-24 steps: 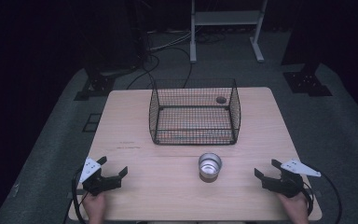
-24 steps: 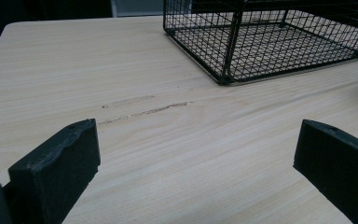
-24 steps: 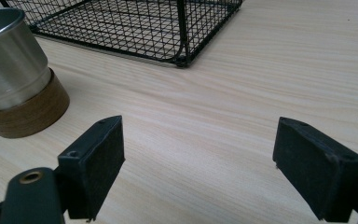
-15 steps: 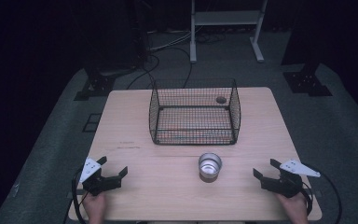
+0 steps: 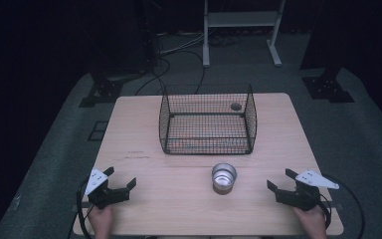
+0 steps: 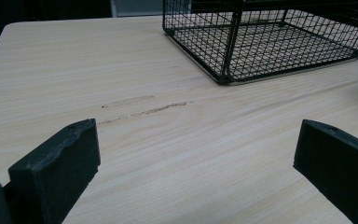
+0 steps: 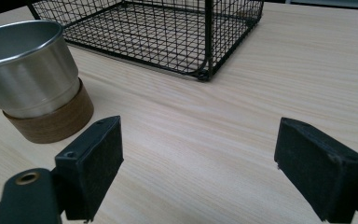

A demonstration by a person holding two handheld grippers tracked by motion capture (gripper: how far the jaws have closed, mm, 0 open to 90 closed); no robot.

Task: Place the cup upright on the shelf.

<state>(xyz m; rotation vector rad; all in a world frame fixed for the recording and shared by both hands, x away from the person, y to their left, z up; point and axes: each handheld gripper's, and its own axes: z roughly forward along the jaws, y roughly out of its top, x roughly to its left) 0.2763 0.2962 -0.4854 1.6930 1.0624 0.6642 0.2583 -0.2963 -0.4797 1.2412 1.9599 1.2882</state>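
Legible text, labels, brands, numbers, signs: none found. Metal cup [image 7: 25, 70]: plain steel wall, plain brown base band, no marking. Wire basket [image 5: 207, 119]: bare black mesh, no tag. Table [image 5: 144, 134]: bare wood grain, faint scuff streaks, no lettering. Gripper plates: blank grey.

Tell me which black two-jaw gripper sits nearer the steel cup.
The right gripper: the steel cup with the cork base stands toward its side.

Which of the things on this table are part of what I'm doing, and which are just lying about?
In play:
metal cup, nearest the right gripper
wire basket
left gripper, open

Lying about:
scuff mark on the table
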